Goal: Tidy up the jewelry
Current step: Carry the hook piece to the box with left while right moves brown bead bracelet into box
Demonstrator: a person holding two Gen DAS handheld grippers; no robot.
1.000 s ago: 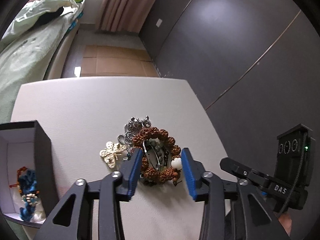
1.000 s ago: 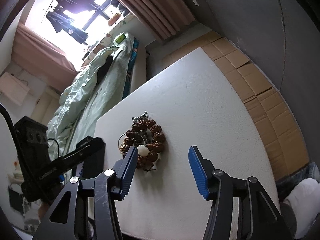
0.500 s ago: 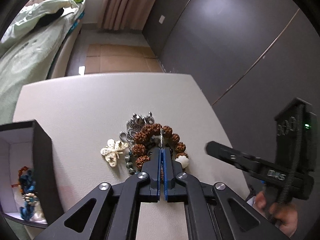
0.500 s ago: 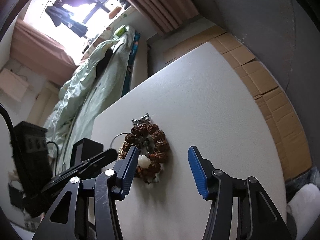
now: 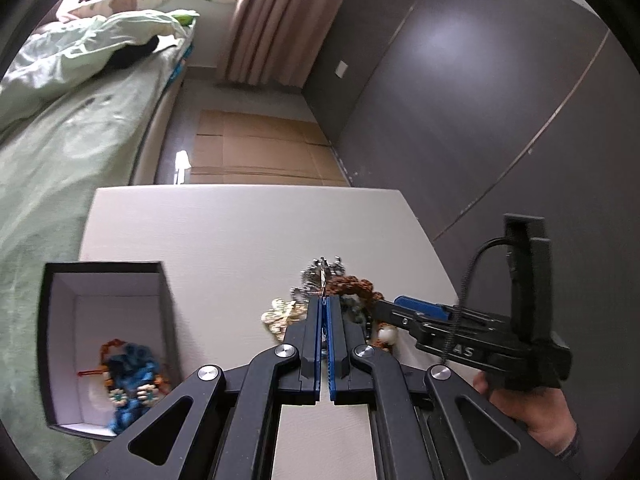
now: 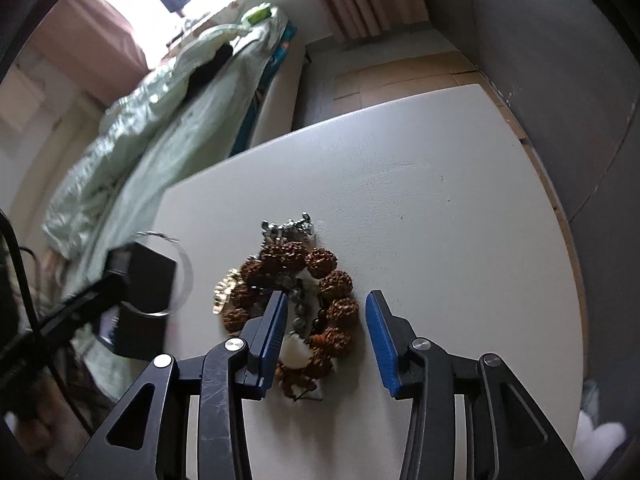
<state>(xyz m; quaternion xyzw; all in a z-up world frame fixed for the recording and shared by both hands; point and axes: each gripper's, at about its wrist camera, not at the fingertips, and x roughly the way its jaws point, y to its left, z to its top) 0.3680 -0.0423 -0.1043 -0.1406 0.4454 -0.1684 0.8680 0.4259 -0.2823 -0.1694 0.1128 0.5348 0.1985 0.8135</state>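
My left gripper (image 5: 324,304) is shut on a thin silver hoop (image 5: 322,276), seen edge-on above its tips; in the right wrist view the hoop (image 6: 187,270) hangs in the air at the left. A pile of jewelry lies on the white table (image 6: 420,216): a brown bead bracelet (image 6: 320,296) with a white bead, a silver chain (image 6: 288,227) and a gold butterfly piece (image 5: 282,314). My right gripper (image 6: 326,320) is open, with its fingers astride the bracelet's right half, just above it. A black box (image 5: 106,344) at the left holds blue beaded jewelry (image 5: 130,376).
A bed with a green cover (image 5: 60,132) runs along the table's left side. Cardboard sheets (image 5: 256,152) lie on the floor beyond the table. A dark wall (image 5: 480,100) is at the right.
My left gripper shut on the silver hoop in the pile and lifted it up and toward the box. My right gripper moved in over the bead bracelet.
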